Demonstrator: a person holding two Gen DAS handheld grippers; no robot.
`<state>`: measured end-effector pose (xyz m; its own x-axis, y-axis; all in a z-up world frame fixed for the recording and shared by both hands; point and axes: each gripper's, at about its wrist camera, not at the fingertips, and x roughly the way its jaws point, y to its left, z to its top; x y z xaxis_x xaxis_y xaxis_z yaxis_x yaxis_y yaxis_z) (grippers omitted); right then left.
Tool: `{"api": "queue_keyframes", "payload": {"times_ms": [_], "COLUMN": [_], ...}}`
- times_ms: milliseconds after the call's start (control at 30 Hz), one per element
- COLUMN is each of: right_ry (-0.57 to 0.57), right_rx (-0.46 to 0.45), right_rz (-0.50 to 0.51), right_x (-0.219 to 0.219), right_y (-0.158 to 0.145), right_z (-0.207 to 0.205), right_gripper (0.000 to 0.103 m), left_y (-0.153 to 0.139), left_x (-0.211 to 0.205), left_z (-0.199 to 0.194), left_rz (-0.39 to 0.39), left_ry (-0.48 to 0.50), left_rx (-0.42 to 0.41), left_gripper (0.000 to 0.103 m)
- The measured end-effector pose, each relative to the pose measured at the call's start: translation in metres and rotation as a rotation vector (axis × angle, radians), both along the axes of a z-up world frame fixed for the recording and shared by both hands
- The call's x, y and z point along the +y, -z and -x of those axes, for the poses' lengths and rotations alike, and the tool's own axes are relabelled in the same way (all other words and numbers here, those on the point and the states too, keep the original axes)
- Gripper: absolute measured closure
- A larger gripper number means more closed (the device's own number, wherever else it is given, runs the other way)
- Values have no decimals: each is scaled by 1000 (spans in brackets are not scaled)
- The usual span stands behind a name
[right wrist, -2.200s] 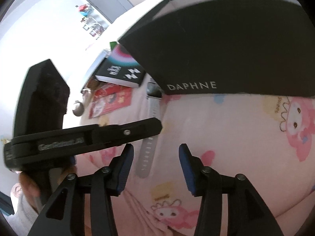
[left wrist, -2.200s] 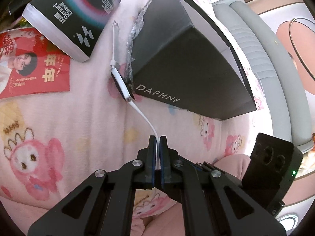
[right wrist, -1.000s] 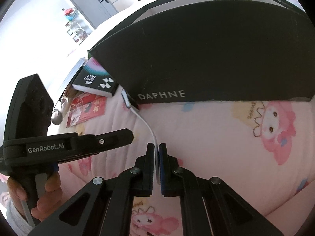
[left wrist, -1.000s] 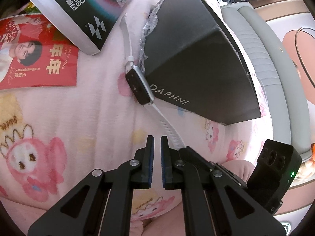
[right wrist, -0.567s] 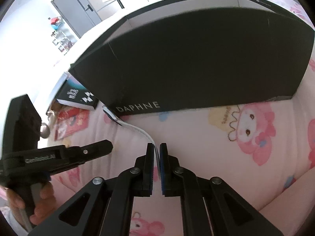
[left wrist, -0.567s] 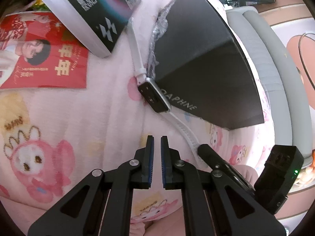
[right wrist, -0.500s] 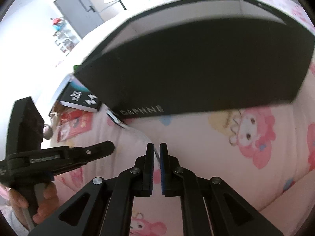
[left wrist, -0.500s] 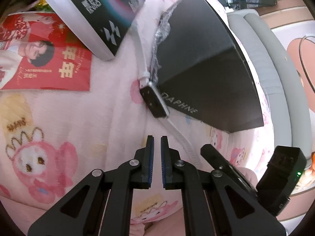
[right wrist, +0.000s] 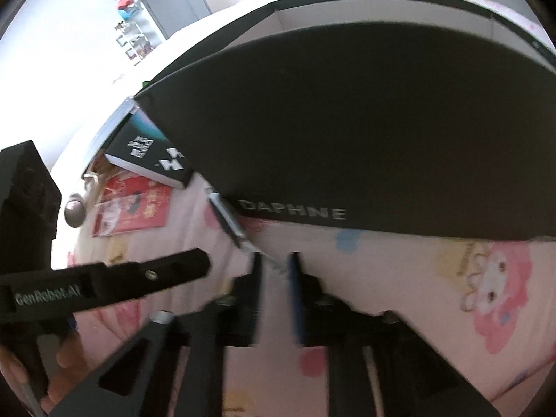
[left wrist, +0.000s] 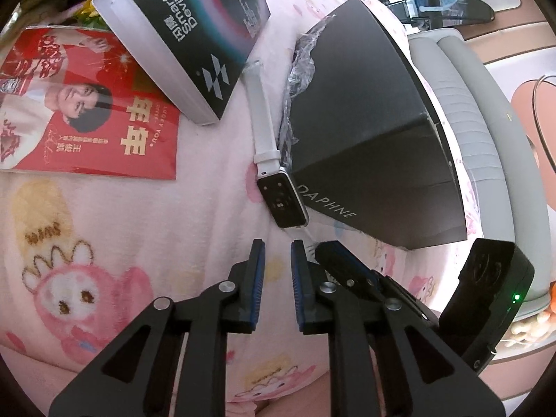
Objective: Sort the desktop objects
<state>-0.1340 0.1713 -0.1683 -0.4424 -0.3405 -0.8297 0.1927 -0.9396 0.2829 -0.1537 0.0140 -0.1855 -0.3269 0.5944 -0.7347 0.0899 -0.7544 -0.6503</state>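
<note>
A white smartwatch (left wrist: 282, 199) lies face down on the pink blanket (left wrist: 139, 215), against the corner of a black DAPHNE box (left wrist: 368, 132). Its far strap (left wrist: 259, 111) runs up between the box and a Smart Devil box (left wrist: 194, 34). My left gripper (left wrist: 276, 260) hovers just short of the watch body, jaws slightly apart and empty. My right gripper (right wrist: 274, 267) has its jaws slightly apart around the near strap end (right wrist: 274, 262); the view is blurred. The right gripper's fingers (left wrist: 344, 264) show in the left wrist view beside the left gripper. The watch also shows in the right wrist view (right wrist: 226, 220).
A red printed packet (left wrist: 87, 111) lies left of the Smart Devil box. A grey ribbed cushion (left wrist: 479, 132) runs along the right behind the DAPHNE box. The left gripper body (right wrist: 104, 285) and the hand holding it fill the lower left of the right wrist view.
My left gripper let go of the strap and the right gripper shut on it and pulled the watch. Now both grippers' jaws have parted a little.
</note>
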Motion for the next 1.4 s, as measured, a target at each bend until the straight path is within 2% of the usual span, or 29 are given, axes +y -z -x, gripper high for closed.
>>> {"api": "queue_keyframes", "payload": {"times_ms": [100, 200, 400, 533, 767, 867, 933, 1033, 1100, 1167, 1200, 1233, 1400], "right_ry": [13, -26, 45, 15, -42, -24, -4, -3, 1, 22, 35, 48, 102], "right_rx": [-18, -34, 29, -4, -61, -74, -75, -105, -120, -137, -141, -143, -121], "right_rz": [27, 51, 84, 78, 76, 95, 157, 237, 210, 192, 191, 192, 154], "right_x": [7, 4, 12, -1, -15, -8, -1, 4, 4, 5, 8, 12, 31], "right_y": [-1, -4, -21, -15, -1, -6, -13, -14, -13, -7, -5, -4, -5], "right_z": [-6, -13, -5, 5, -12, -23, -32, -42, -43, -42, -43, -43, -45], "right_gripper": [100, 100, 99, 99, 99, 99, 99, 99, 99, 99, 99, 99, 99], "left_y": [-2, -3, -1, 0, 1, 0, 3, 8, 11, 12, 12, 12, 3], "left_x": [-1, -6, -11, -10, -4, -11, -14, -20, -18, -12, -10, -7, 0], "left_z": [-2, -4, -7, -8, -24, -31, -29, -23, -19, -18, -19, -20, -32], "left_rz": [3, 2, 1, -1, -14, -6, -19, -52, -61, -35, -12, 9, 38], "left_ry": [2, -15, -53, -73, -85, -80, -92, -112, -115, -103, -93, -82, -34], "left_rx": [8, 10, 5, 9, 11, 10, -5, -36, -44, -37, -31, -23, 20], "left_gripper": [90, 90, 90, 90, 90, 82, 76, 76, 76, 76, 79, 88, 92]}}
